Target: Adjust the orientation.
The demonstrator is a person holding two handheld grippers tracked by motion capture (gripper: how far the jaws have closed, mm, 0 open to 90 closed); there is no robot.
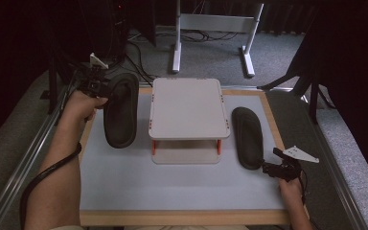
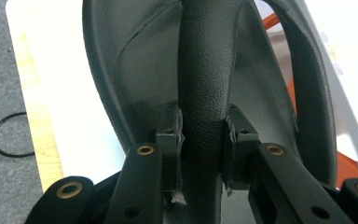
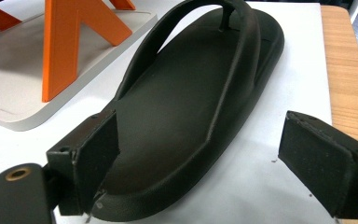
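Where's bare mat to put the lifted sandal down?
Free: the wide front strip of the mat between rack and near wooden edge, plus the left strip under the held sandal. Crowded: right side, second sandal with right gripper.

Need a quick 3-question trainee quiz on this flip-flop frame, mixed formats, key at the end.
1. True or false: the left claw is shut on the strap of the left flip-flop.
2. Where does the right flip-flop lie relative to the two-tier rack? A) on its top shelf B) on the mat to its right C) under it
3. Fill in: the right claw is ____, its pads either side of the right flip-flop's heel.

Key: 1 true; 2 B; 3 open.
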